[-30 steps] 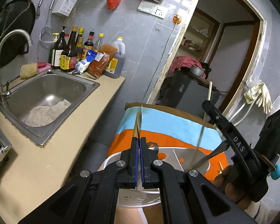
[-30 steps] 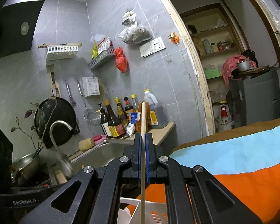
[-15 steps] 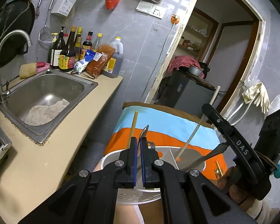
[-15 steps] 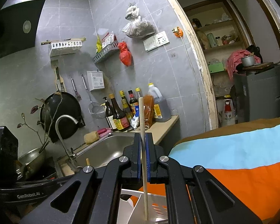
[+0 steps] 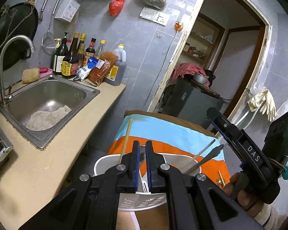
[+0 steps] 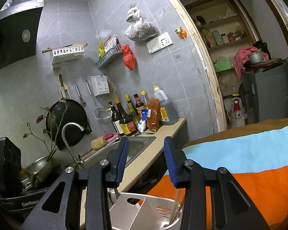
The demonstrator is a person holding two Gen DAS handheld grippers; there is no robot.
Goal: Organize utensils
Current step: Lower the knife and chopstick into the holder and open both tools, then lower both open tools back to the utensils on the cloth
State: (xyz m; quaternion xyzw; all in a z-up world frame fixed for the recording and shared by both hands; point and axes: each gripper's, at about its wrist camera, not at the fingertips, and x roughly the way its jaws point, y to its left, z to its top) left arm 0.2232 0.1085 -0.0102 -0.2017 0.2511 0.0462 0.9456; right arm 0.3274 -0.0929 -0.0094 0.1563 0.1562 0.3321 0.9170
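A white perforated utensil holder (image 5: 103,163) sits just below both grippers. My left gripper (image 5: 142,153) hovers over its rim, shut with nothing between the pads. A wooden chopstick (image 5: 126,138) stands in the holder just left of those jaws. A second chopstick (image 5: 201,152) and a metal utensil handle (image 5: 211,155) lean out toward the right. My right gripper (image 6: 146,145) is above the holder (image 6: 144,197); its jaws are opening and nothing is between them. A blurred chopstick (image 6: 175,207) stands inside the holder below it. In the left wrist view, a hand (image 5: 233,184) holds the right gripper (image 5: 214,115).
A counter (image 5: 48,164) with a steel sink (image 5: 48,99) and tap (image 5: 3,72) runs along the left. Bottles (image 5: 71,57) stand against the tiled wall. An orange and blue cloth (image 5: 163,132) lies behind the holder. A doorway (image 5: 230,57) opens at the right.
The right gripper opened and let go of its chopstick, which dropped into the holder and leans right. The left gripper's chopstick slid out of the jaws and stands in the holder beside them.
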